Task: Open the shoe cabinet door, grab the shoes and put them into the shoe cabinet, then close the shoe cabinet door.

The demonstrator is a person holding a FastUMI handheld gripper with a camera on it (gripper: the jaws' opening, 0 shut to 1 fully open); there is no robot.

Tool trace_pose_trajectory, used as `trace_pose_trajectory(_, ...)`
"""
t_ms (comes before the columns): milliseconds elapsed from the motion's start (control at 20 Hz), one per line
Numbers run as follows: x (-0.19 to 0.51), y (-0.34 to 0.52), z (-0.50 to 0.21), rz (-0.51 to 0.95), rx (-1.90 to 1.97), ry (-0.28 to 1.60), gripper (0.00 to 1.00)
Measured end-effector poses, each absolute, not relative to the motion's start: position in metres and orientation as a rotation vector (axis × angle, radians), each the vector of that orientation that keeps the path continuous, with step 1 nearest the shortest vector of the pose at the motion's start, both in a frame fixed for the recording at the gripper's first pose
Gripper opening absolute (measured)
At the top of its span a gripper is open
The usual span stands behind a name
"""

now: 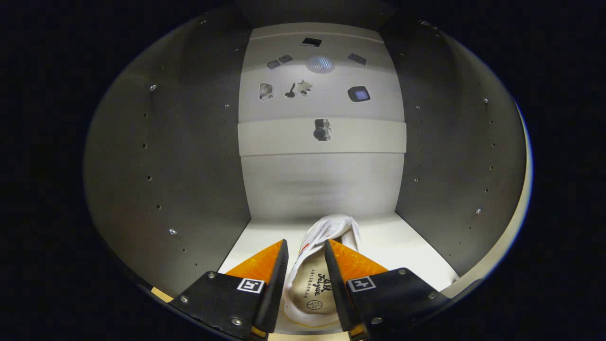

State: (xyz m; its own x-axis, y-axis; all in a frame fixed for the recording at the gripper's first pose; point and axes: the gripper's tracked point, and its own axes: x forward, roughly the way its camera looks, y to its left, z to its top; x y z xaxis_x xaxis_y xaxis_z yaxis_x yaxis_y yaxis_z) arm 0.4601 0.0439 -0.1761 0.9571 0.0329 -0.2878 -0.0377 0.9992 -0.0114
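A white shoe (334,226) lies on the pale floor (407,244) of the shoe cabinet, toe pointing at the back wall (322,184). Its open top and printed insole (312,291) show between my fingers. My gripper (305,242) is inside the cabinet and is shut on the shoe near its middle. The left finger presses on the shoe's left side. The right finger covers the shoe's right side, so the contact there is hidden.
The grey left wall (180,156) and right wall (454,156), both with rows of peg holes, close in on either side. A pale crossboard (284,137) runs across the back above the shoe. Bare floor lies to the right of the shoe.
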Motion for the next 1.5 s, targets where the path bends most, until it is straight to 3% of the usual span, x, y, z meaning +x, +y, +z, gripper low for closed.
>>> trace_pose_trajectory(150,0.452,0.046,-0.166,0.04,-0.005,0.279,0.53)
trace_pose_trajectory(250,0.438,0.045,-0.149,0.038,0.007,0.239,0.61)
trace_pose_trajectory(400,0.402,0.04,-0.118,0.028,0.003,0.179,0.85)
trace_pose_trajectory(500,0.369,0.038,-0.096,0.035,0.003,0.145,0.93)
trace_pose_trajectory(1050,0.171,0.005,-0.024,0.014,0.002,0.064,0.93)
trace_pose_trajectory(1500,0.059,0.016,0.004,0.059,-0.003,0.05,0.93)
